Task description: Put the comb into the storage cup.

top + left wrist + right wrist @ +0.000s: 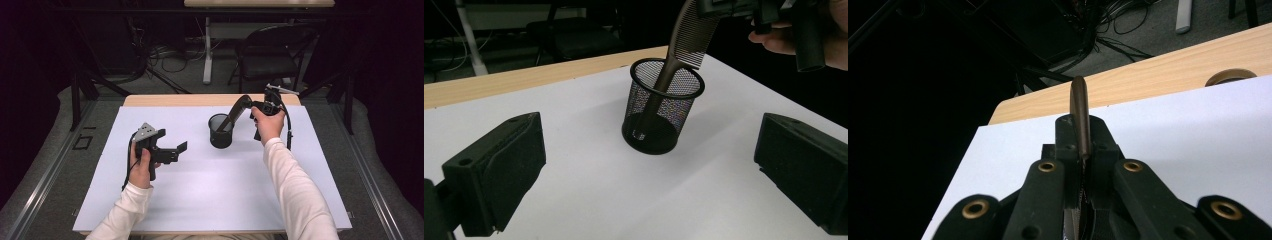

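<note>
Clamped tight on the toothed end of a dark comb (239,107), the right hand-held gripper (263,106) is hanging at the upper right of centre in the high view, above and to the right of a black mesh cup (220,131). From its own camera the two jaws are pressing together on the comb's spine (1080,122), which is sticking up between them. The comb is slanting down to the left, and its handle is already sitting inside the cup (659,107), leaning against the rim at the back, as the left gripper view makes plain. The left hand-held gripper (174,151) is waiting at the left of the frame over the white mat (200,200) on the table (165,100), its jaws spread wide and holding nothing, pointing toward the cup.

The step in hand looks like dropping the comb into the cup. Judging from the lean, the next move is calling for the right jaws to let go so the comb settles against the mesh wall; a gentle release seems wise, since the light cup could tip under the long lever.
</note>
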Demonstrator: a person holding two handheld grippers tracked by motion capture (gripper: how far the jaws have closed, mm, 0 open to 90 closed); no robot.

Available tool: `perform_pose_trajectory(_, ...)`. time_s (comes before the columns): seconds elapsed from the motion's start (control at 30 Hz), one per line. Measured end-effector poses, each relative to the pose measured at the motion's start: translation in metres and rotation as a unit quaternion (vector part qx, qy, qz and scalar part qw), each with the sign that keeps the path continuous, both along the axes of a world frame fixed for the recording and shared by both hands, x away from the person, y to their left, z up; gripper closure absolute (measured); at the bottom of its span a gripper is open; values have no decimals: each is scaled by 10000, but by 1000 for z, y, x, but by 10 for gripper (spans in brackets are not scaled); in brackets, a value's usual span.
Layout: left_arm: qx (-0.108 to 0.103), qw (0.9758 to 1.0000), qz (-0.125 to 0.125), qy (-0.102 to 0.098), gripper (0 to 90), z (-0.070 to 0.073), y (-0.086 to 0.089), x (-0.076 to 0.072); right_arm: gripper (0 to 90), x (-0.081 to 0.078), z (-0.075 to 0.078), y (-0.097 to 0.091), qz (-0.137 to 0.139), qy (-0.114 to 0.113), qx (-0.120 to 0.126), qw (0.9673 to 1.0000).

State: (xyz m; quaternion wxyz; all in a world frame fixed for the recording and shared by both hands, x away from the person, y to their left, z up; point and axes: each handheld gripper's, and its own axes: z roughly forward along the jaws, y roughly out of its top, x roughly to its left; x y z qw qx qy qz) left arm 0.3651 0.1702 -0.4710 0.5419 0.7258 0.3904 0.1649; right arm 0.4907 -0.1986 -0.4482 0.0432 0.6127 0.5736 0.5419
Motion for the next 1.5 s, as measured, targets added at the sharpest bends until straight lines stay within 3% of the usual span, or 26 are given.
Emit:
perform_pose_trajectory(0.3, -1, 10000, -10, 10, 5, 0, 0, 0, 862, 0, -1, -1, 29, -12, 16, 10000)
perform_pose_trajectory(0.87, 10, 10000, 16, 4, 5, 0, 0, 0, 762, -1, -2, -6, 14, -49, 9, 10000)
perform_pose_trajectory(1.5, -1, 10000, 25, 16, 5, 0, 1, 0, 502, -1, -2, -6, 40, -271, -265, 9993)
